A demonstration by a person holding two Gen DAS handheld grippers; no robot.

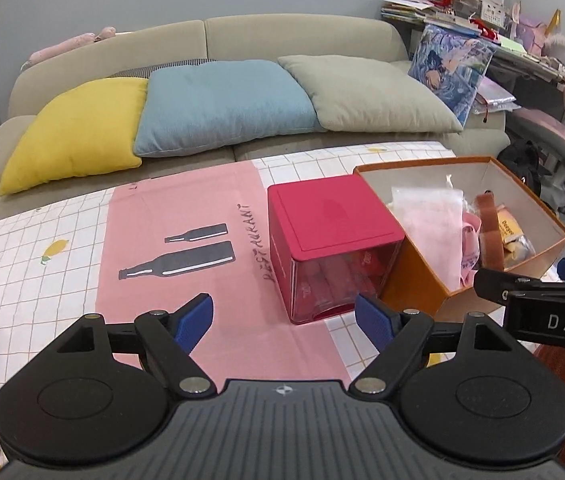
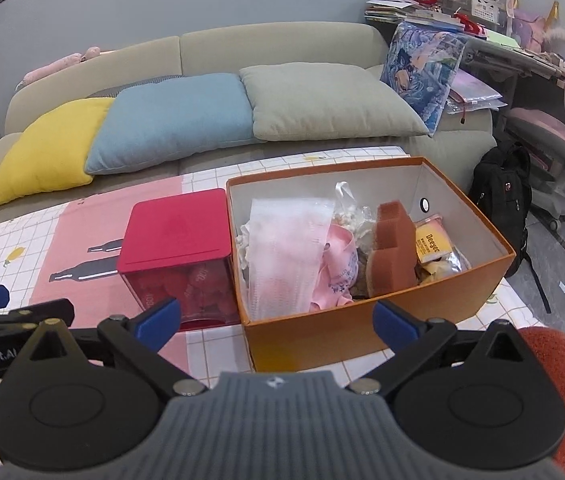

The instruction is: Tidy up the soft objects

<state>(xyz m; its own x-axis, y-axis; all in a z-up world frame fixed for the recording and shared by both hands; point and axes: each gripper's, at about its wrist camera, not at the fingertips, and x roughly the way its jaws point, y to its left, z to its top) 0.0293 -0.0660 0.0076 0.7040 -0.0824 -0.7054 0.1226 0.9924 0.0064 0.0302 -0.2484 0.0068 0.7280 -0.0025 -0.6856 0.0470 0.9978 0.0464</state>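
Blue-padded jaws gape on both grippers, nothing between them; the left gripper (image 1: 284, 318) hovers over the pink cloth (image 1: 186, 248), the red box (image 1: 330, 240) just beyond; the right gripper (image 2: 278, 320) faces the orange box (image 2: 362, 328) (soft packets, a brown sponge (image 2: 392, 248) inside); farther off, sofa cushions (image 2: 170, 120).

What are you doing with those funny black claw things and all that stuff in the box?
A person holds two grippers over a table with a checked cloth. The left gripper and the right gripper both have their jaws open and hold nothing. Ahead sit a red plastic box with a lid and an open orange cardboard box full of soft things, such as a brown sponge.
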